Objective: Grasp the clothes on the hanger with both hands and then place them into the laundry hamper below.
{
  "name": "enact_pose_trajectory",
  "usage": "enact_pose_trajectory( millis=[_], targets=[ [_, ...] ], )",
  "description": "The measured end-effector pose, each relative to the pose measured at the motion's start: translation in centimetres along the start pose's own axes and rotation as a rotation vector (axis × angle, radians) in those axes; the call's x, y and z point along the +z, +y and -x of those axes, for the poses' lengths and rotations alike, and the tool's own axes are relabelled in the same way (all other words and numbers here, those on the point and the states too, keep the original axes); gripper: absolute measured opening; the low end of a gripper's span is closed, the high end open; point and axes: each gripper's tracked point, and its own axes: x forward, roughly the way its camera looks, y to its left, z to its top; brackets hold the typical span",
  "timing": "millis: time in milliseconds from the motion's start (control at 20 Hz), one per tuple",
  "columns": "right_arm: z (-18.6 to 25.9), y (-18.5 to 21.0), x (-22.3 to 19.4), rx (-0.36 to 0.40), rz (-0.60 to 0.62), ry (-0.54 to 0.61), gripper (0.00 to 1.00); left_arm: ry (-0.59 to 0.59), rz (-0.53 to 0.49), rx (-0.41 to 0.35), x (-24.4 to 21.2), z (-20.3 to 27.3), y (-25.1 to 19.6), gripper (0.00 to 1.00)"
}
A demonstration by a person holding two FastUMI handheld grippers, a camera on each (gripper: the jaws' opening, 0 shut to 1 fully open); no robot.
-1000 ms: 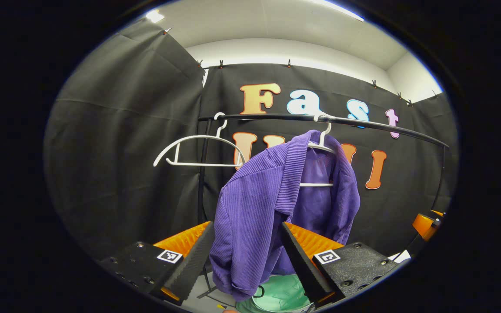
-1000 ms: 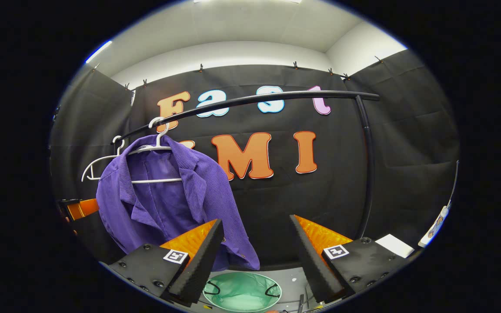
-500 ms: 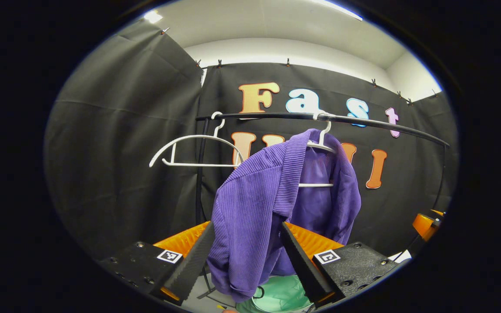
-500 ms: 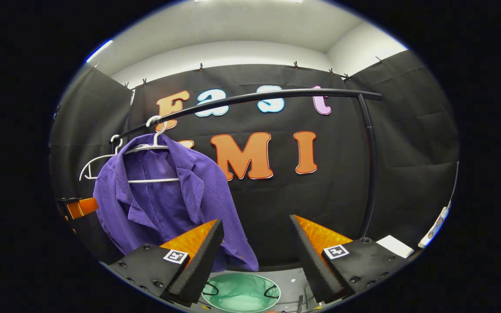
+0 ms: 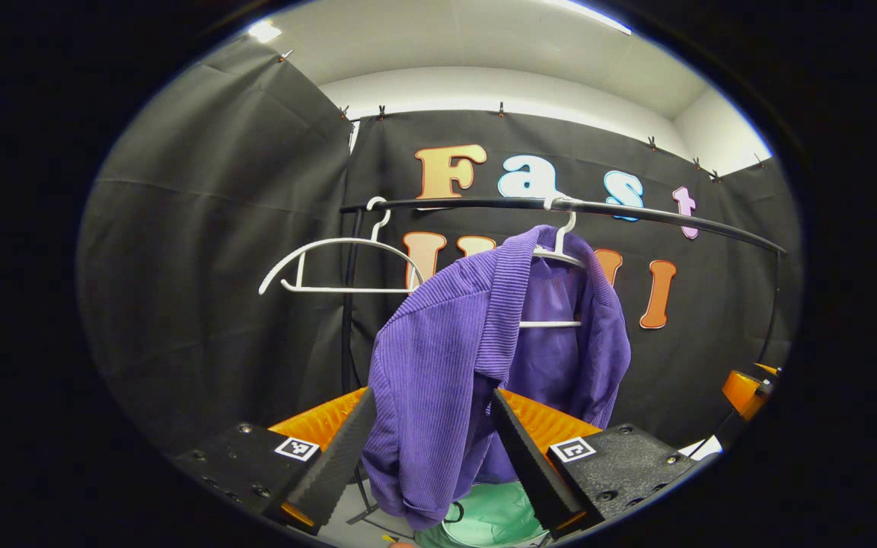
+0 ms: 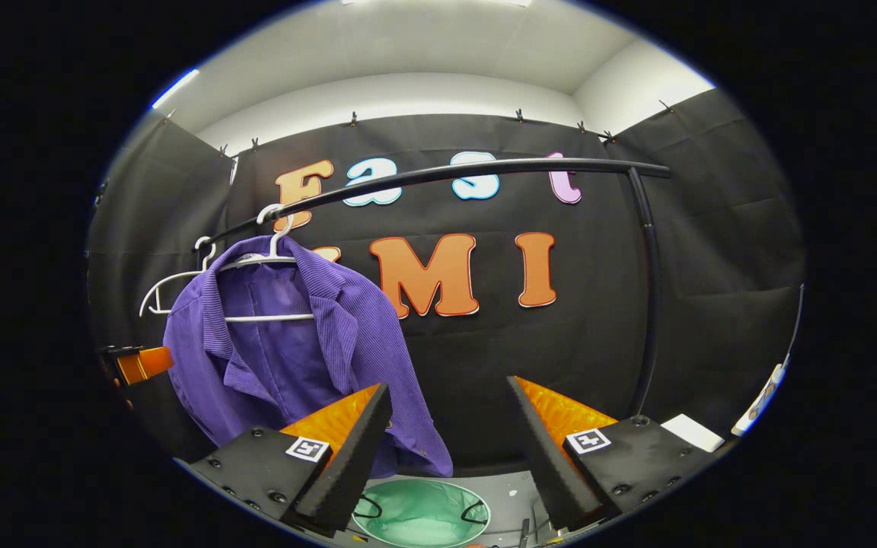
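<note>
Purple ribbed corduroy jacket (image 5: 438, 365) hangs from a white plastic hanger (image 5: 556, 255) on the black curved clothes rail (image 5: 636, 215), as we see in the left gripper view. Our left hand-held gripper (image 5: 423, 449) is spread wide, its fingers flanking the jacket's lower sleeve without pinching it. An empty white hanger (image 5: 339, 262) hangs farther left on the rail. The round green mesh laundry hamper (image 5: 495, 517) sits below the jacket.

Turning to the right gripper view, we see the jacket (image 6: 294, 358) hanging at the left, the hamper (image 6: 419, 511) on the floor beneath. Our right hand-held gripper (image 6: 450, 441) is spread, holding nothing, well right of the jacket.
</note>
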Motion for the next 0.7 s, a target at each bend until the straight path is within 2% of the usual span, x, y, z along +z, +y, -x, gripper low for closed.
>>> enact_pose_trajectory(
  millis=[200, 250, 300, 350, 550, 700],
  targets=[
    [-0.1, 0.1, 0.1, 0.006, 0.0, 0.0, 0.98, -0.004, -0.005, 0.001, 0.1, -0.2, -0.2, 0.92],
    [-0.1, 0.2, 0.0, 0.011, 0.001, 0.003, 0.98, -0.008, -0.006, 0.004, 0.2, -0.2, -0.2, 0.95],
    [-0.1, 0.3, 0.0, 0.017, 0.0, 0.005, 0.98, -0.011, -0.006, 0.004, 0.4, -0.3, -0.3, 0.92],
    [0.0, 0.3, 0.0, 0.023, -0.003, 0.005, 0.98, -0.014, -0.007, 0.004, 0.5, -0.3, -0.5, 0.99],
    [-0.5, 0.7, -0.2, 0.058, -0.011, 0.009, 1.0, -0.024, -0.023, 0.01, 0.6, -0.2, -1.1, 0.92],
    [-2.8, 2.9, -1.0, 0.109, -0.011, 0.032, 1.0, -0.001, -0.027, 0.013, -0.1, -0.9, -1.5, 0.95]
  ],
)
